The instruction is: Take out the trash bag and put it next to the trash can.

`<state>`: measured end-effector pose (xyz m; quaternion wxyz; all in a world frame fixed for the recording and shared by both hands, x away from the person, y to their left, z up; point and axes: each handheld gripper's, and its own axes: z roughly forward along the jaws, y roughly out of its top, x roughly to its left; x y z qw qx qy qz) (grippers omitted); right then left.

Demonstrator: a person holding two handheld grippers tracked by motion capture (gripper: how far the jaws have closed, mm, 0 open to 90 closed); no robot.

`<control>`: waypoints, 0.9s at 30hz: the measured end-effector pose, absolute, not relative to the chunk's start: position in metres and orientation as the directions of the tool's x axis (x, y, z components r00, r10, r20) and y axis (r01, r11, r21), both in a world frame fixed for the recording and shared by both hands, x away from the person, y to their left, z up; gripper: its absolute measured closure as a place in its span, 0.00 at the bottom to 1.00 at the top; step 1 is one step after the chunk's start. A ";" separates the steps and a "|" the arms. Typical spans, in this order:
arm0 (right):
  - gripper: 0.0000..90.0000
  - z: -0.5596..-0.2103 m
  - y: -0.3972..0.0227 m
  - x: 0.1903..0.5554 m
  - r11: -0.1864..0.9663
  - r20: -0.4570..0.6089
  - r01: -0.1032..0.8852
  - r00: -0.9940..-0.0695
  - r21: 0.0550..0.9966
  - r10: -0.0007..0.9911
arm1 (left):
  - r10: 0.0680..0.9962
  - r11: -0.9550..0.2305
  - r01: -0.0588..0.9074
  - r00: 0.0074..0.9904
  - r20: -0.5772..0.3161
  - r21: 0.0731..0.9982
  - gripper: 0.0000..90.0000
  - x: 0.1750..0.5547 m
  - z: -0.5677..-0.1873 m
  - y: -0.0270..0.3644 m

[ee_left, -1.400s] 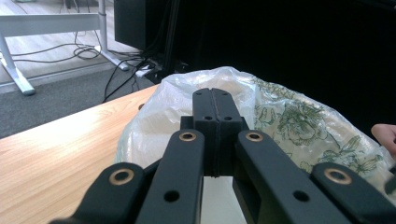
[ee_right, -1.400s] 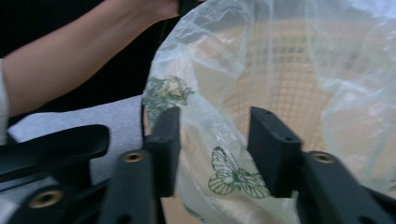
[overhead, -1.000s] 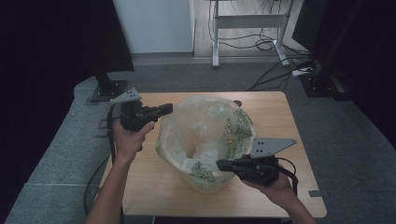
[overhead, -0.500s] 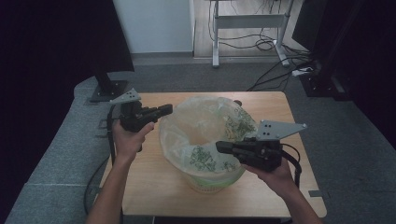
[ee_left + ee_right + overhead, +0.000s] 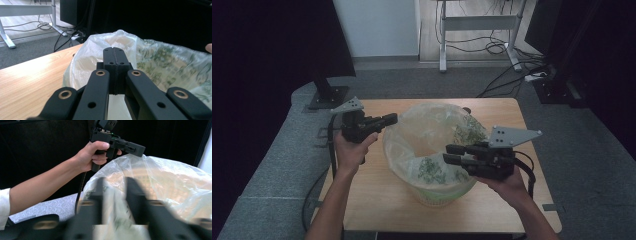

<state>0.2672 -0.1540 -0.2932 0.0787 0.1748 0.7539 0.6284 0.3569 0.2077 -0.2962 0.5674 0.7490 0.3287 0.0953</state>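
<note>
A clear plastic bag (image 5: 432,145) lines a bin at the wooden surface's (image 5: 377,195) centre. The left tool (image 5: 388,119) — jaws pressed together — sits at its ten o'clock rim; the right tool (image 5: 451,154), jaws parted, straddles the four o'clock edge.

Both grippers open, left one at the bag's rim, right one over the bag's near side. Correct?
Not quite. The left gripper is shut: the left gripper view shows its jaws pressed together at the plastic bag. The right gripper is open, as the high view shows. The positions are right.
</note>
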 end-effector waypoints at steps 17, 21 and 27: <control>0.55 -0.341 -0.204 0.258 0.227 0.029 0.139 -0.903 0.964 0.428 | 0.599 -0.131 0.385 0.765 -0.237 0.914 1.00 0.354 -0.296 0.212; 0.88 -0.340 -0.206 0.261 0.234 0.041 0.155 -0.902 0.960 0.430 | 0.600 -0.131 0.386 0.764 -0.237 0.913 1.00 0.354 -0.297 0.214; 0.99 -0.326 -0.210 0.263 0.164 0.048 0.140 -0.883 0.977 0.467 | 0.600 -0.126 0.386 0.763 -0.240 0.914 1.00 0.354 -0.297 0.216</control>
